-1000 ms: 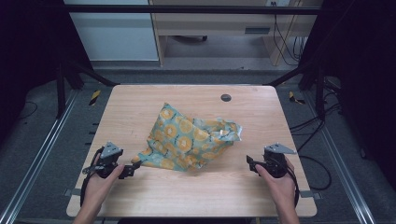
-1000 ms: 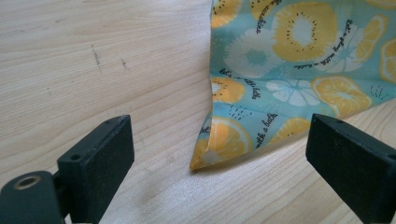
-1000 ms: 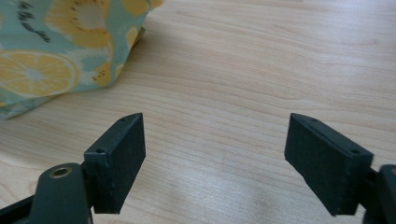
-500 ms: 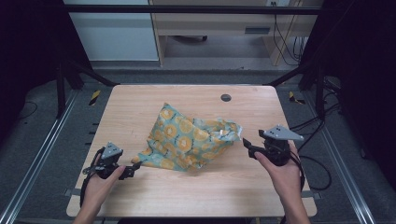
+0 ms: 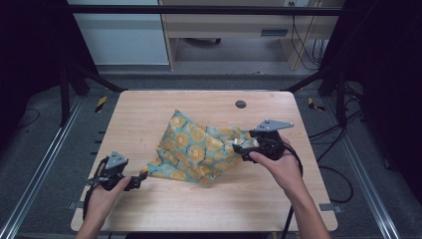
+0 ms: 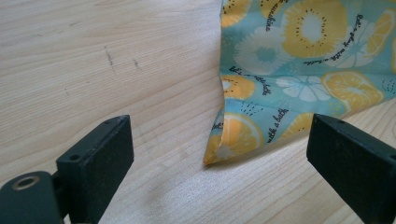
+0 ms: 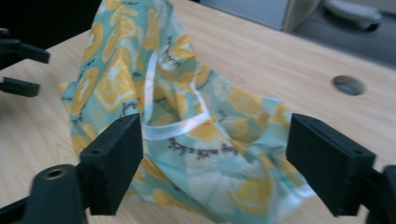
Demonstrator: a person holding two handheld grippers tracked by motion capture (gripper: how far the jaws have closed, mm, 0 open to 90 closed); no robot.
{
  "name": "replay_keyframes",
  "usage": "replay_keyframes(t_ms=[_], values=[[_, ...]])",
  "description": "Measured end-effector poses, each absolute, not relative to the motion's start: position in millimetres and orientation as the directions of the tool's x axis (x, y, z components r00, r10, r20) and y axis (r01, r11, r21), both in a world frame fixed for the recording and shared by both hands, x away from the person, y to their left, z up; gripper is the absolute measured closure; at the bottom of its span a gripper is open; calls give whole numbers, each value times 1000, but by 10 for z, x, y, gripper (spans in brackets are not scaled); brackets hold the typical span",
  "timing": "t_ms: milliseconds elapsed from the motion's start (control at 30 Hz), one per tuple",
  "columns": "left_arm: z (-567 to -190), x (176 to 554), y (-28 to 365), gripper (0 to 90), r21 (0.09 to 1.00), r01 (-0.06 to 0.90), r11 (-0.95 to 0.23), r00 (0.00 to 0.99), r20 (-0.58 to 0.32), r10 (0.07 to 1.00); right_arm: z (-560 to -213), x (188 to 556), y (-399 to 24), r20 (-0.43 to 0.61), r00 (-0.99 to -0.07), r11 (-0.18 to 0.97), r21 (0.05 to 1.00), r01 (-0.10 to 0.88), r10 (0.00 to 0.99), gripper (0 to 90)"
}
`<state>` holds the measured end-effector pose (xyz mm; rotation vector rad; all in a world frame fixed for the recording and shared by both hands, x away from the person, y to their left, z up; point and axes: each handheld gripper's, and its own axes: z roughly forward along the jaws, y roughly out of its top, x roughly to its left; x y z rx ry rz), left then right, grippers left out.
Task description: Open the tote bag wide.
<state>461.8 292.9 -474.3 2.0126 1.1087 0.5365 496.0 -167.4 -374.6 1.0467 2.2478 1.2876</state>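
Here's the cloth (image 5: pixel 199 152), a teal piece printed with yellow citrus slices, lying crumpled around the middle of the table (image 5: pixel 149 107), a little toward the near edge, with one part standing up in a soft peak. The left gripper (image 5: pixel 133 183) sits low near the table's near-left corner, jaws spread wide and nothing between the pads; in the left gripper view the cloth's folded corner (image 6: pixel 224 149) lies flat on the wood right between them, untouched. Over on the right side of the cloth, the right gripper (image 5: pixel 239 147) hangs above the wood, and its jaws have just been opening; in the right gripper view they stand wide apart with the cloth's raised edge and its white hem (image 7: pixel 182 126) framed between them, but the pads aren't pressing on anything.

So how will this fabric behave? It looks thin, light and completely limp (watch those folds slump under their own weight), so it should drape and sag from wherever it's pinched rather than hold any shape. Nothing fragile here, and woven cotton-like stuff shouldn't be slippery. Best bets for a hold, I'd say: that doubled corner at the left gripper, and the hemmed edge on the right, where the stitched layers give the pads something firmer to bite.
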Motion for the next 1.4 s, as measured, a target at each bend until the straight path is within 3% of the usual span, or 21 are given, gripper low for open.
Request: replay_keyframes(t_ms=[167, 200, 233, 267, 300, 333, 367, 400, 433, 467, 533, 967, 1400], values=[[-4738, 4618, 2932, 70, 783, 525, -335, 536, 2, 844, -3863, 4995, -1576, 77, -696, 366, 806, 465, 714, 191], [-4736, 4616, 2934, 70, 784, 523, -335, 535, 4, 845, -3900, 4990, -1570, 73, -706, 383, 798, 465, 705, 315], [-4736, 4616, 2934, 70, 784, 523, -335, 535, 4, 845, -3900, 4990, -1570, 73, -706, 383, 798, 465, 705, 315], [-4736, 4617, 2934, 70, 783, 524, -335, 535, 4, 845, -3918, 4972, -1568, 71, -716, 387, 802, 455, 694, 468], [-4736, 4617, 2934, 69, 783, 524, -335, 535, 4, 845, -3918, 4972, -1568, 71, -716, 387, 802, 455, 694, 468], [-4735, 4615, 2931, 70, 787, 522, -330, 532, 2, 847, -3926, 4943, -1563, 72, -730, 393, 805, 445, 680, 603], [-4735, 4615, 2931, 70, 787, 522, -330, 532, 2, 847, -3926, 4943, -1563, 72, -730, 393, 805, 445, 680, 603], [-4732, 4612, 2929, 71, 788, 521, -328, 531, 1, 847, -3924, 4911, -1556, 55, -745, 403, 813, 420, 665, 735], [-4732, 4612, 2929, 71, 788, 521, -328, 531, 1, 847, -3924, 4911, -1556, 55, -745, 403, 813, 420, 665, 735], [-4725, 4610, 2933, 72, 787, 521, -331, 533, 3, 846, -3909, 4880, -1556, 58, -762, 399, 825, 401, 645, 820], [-4713, 4607, 2930, 74, 793, 515, -324, 532, 1, 847, -3890, 4836, -1540, 49, -772, 400, 834, 381, 634, 856], [-4357, 4475, 2779, 103, 858, 418, -299, 555, 20, 832, -3945, 4360, -1256, 17, -870, 403, 881, 246, 493, 880], [-3621, 4743, 2135, 106, 863, 311, -399, 638, 121, 760, -4157, 4165, -1050, 1, -912, 448, 870, 203, 411, 878]])
